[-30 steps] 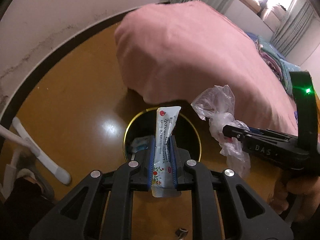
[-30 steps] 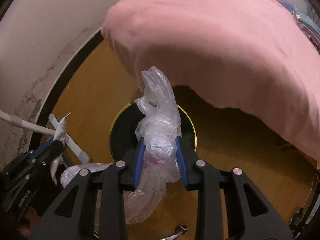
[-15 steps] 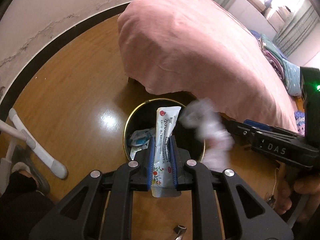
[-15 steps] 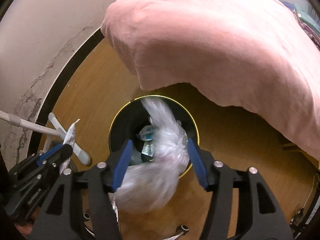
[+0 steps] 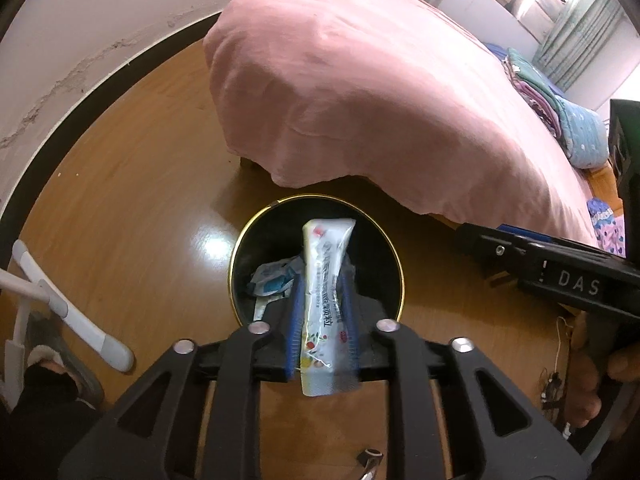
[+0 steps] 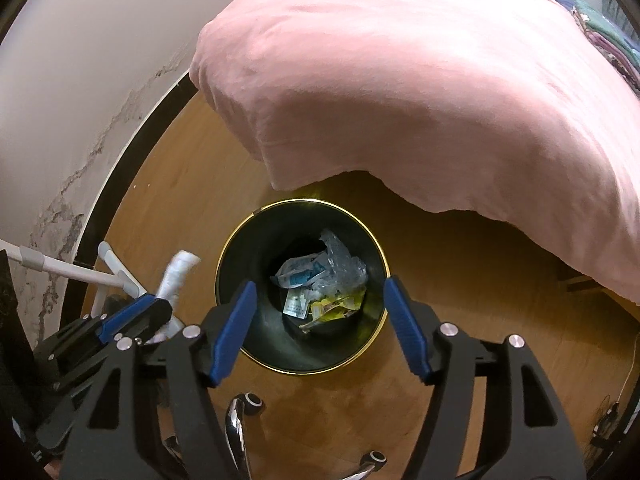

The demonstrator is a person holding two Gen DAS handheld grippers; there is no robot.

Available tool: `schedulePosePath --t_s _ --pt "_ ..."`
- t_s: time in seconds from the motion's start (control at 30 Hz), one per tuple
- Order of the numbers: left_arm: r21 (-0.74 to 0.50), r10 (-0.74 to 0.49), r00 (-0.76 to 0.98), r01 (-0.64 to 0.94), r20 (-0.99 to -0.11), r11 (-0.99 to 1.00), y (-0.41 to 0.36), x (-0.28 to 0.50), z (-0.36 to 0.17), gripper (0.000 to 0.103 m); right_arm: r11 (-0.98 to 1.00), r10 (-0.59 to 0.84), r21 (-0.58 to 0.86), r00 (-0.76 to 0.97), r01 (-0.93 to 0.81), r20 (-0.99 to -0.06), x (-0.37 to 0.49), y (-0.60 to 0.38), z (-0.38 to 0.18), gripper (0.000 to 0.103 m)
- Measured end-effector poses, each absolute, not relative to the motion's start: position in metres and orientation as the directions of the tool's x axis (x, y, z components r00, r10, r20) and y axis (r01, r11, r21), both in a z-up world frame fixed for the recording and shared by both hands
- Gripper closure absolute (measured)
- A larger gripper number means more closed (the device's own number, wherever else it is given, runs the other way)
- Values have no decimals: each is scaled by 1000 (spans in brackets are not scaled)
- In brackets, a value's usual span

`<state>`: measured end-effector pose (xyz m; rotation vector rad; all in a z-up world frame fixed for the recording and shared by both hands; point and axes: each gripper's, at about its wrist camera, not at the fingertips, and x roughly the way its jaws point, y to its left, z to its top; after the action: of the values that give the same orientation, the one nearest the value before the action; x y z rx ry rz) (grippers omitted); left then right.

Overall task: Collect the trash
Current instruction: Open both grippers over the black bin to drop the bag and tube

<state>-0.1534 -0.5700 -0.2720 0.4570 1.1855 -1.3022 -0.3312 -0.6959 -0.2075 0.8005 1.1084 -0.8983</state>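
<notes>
So, left to right. Far left: white wall w/ dark baseboard, then a white tube frame (image 5: 76,320) on the wood floor (image 5: 132,184), prob. a rack leg, can't tell more.

Left gripper (image 5: 323,332) is clamped on a white sachet (image 5: 326,292), printed w/ small text and fruit pics. The sachet stands roughly upright betw. the blue pads, its top end poking up over the mouth of the bin (image 5: 394,264) in the left wrist view. In the right wrist view the same gripper (image 6: 160,304) sits to the left of the bin (image 6: 362,248), so I judge it's near the rim, not clearly over the opening.

Centre: round black bin w/ gold rim, standing on the floor just in front of the overhang of the pink bedspread (image 6: 420,92). Inside lie a clear plastic bag (image 6: 344,264), a blue-white wrapper (image 6: 300,272), a small paper slip and a yellow wrapper (image 6: 336,304), all at the bottom.

Right gripper (image 6: 320,328) hangs above the bin, fingers spread wide, nothing betw. them. In the left wrist view (image 5: 520,256) it shows side-on at the right edge.

Step in hand, as I read it: right side's piece is binned; left's sachet is next. Next move calls for shifting the left gripper over the bin centre, tipping the sachet down, then letting go. Right gripper should clear out so the two don't bump. Sachet is light and flat, may flutter, so release low inside the rim.
</notes>
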Motion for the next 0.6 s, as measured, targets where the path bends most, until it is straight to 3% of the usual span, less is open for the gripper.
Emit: schedulePosePath --t_s 0.03,0.07,0.3,0.43,0.5,0.6 --pt "-341 -490 -168 895 -855 287 -571 -153 -272 53 423 -196 93 191 901 -962 -332 -696 -207 38" --pt "-339 -497 -163 896 -852 288 -570 -154 -271 41 423 -196 95 193 901 -961 -332 -696 -206 38" --pt "-318 -503 -149 909 -852 270 -567 -158 -267 38 434 -212 86 194 897 -958 -331 -693 -201 38" --pt "-295 -508 -114 909 -854 293 -555 -153 -249 30 454 -246 70 201 888 -948 -327 -689 -184 38" --pt "-305 -515 -117 905 -849 297 -545 -144 -222 29 482 -299 48 215 875 -930 -322 -683 -161 35" --pt "-282 -609 -52 915 -792 289 -507 -122 -144 15 512 -370 39 262 858 -891 -312 -671 -121 30"
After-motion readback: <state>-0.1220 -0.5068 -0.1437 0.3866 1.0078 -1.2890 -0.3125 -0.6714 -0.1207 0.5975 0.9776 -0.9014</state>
